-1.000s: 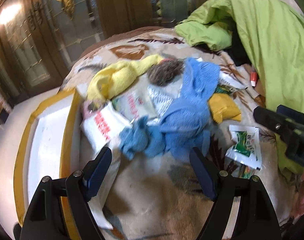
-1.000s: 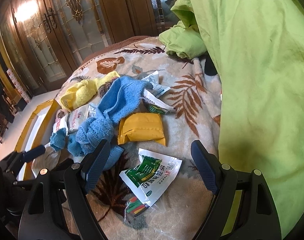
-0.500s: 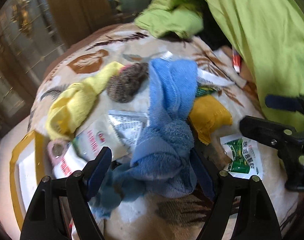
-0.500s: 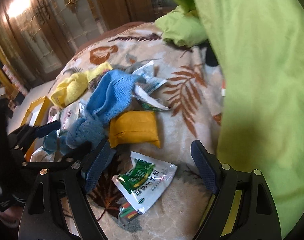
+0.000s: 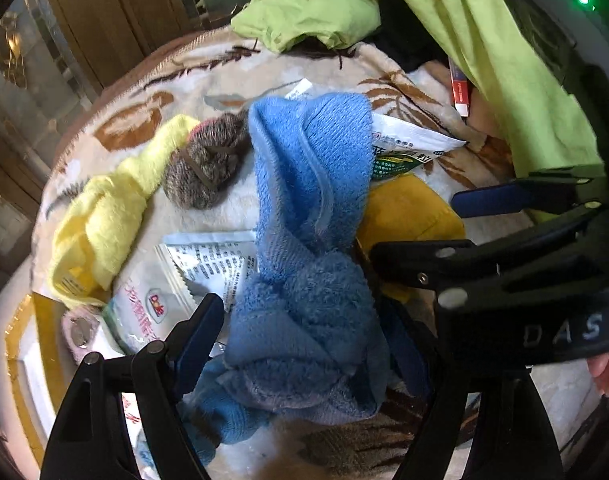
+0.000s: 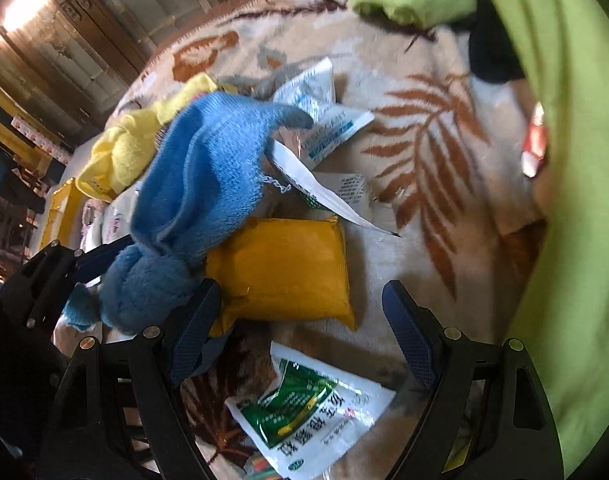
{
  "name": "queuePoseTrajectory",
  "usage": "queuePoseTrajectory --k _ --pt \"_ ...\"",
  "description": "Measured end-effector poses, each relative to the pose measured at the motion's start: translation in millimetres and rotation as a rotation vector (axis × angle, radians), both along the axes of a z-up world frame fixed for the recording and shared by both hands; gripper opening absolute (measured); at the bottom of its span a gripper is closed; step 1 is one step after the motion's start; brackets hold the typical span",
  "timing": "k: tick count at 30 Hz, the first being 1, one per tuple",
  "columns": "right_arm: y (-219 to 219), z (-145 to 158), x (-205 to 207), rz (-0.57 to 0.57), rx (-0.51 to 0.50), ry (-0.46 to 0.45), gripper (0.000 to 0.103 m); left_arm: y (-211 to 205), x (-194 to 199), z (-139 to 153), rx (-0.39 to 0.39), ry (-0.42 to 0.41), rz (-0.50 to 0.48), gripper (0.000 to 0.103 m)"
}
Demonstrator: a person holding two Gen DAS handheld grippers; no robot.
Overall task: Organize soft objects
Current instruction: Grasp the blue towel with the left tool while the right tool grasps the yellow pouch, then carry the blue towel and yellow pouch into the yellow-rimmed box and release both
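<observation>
A knotted blue towel [image 5: 304, 280] lies in the middle of a leaf-patterned blanket [image 6: 444, 168], among other soft things and packets. The left gripper [image 5: 300, 344] sits spread around the thick knotted end of the towel: one blue finger pad [image 5: 196, 340] is at the towel's left edge and the other is partly hidden behind the cloth on the right. The pads are wide apart, and it cannot be told whether they press the towel.

In the right wrist view the right gripper [image 6: 300, 328] is released, with its fingers wide apart and nothing between them. It hovers over the near edge of a yellow pouch [image 6: 284, 268], which lies just right of the towel and touches it. The gripper's left pad is near the towel's knot. A white and green packet [image 6: 308, 408] lies on the blanket below the gripper, near the camera.

To the far left of the towel lies a yellow cloth [image 5: 100, 216], and beside it a brown knitted bundle [image 5: 208, 160] touching the towel's far end. White printed sachets [image 5: 208, 264] lie under the towel's left side, and more white sachets [image 6: 324, 120] stick out at its far right. A bright green sheet [image 6: 564, 160] covers the right side of the scene. A yellow-edged white box [image 5: 28, 360] sits at the left edge of the blanket.
</observation>
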State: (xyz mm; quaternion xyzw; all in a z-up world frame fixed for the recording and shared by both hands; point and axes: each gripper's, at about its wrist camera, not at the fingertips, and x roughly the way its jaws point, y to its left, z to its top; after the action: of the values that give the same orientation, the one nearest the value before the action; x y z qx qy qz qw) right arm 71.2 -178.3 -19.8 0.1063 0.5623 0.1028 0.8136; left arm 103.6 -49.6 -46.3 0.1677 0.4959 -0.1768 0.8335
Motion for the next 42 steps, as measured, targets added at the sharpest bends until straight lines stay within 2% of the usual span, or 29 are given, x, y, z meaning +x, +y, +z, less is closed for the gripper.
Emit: queuePoseTrajectory --k 1,2,3,6,12,18,22,27,32,36,39,42 --pt "-1 -3 3 -0.003 0.014 0.014 0.084 2 1 0 0.000 0.004 0.013 0.073" --pt "-2 -6 5 -0.004 0.031 0.032 0.079 2 2 0 0.006 -0.004 0.019 0.060" --pt "-2 -8 6 -0.003 0.045 0.040 0.064 3 2 1 0.009 -0.011 0.024 0.049" --pt "3 -9 1 0.019 -0.004 0.030 0.055 7 2 6 -0.025 0.001 0.050 0.042" --pt "-7 5 -14 -0.011 0.024 -0.011 0.050 19 -6 23 -0.105 -0.017 0.098 0.042" --pt "-12 32 -37 -0.019 0.067 -0.065 0.050 38 -29 63 -0.214 -0.051 0.091 0.042" --pt "-2 56 -48 0.012 0.082 -0.113 0.050 63 -37 86 -0.275 -0.062 0.126 0.042" --pt "21 80 -54 0.070 0.107 -0.149 0.050 103 -48 119 -0.276 -0.131 0.176 0.042" --pt "68 103 -51 0.183 0.109 -0.187 0.050 162 -54 147 -0.239 -0.208 0.276 0.042" --pt "128 117 -44 0.323 0.112 -0.209 0.050 206 -55 147 -0.182 -0.221 0.362 0.042" --pt "174 118 -38 0.438 0.084 -0.230 0.050 234 -48 130 -0.146 -0.187 0.427 0.042" --pt "221 109 -32 0.558 0.044 -0.244 0.050 256 -36 97 -0.136 -0.123 0.479 0.042"
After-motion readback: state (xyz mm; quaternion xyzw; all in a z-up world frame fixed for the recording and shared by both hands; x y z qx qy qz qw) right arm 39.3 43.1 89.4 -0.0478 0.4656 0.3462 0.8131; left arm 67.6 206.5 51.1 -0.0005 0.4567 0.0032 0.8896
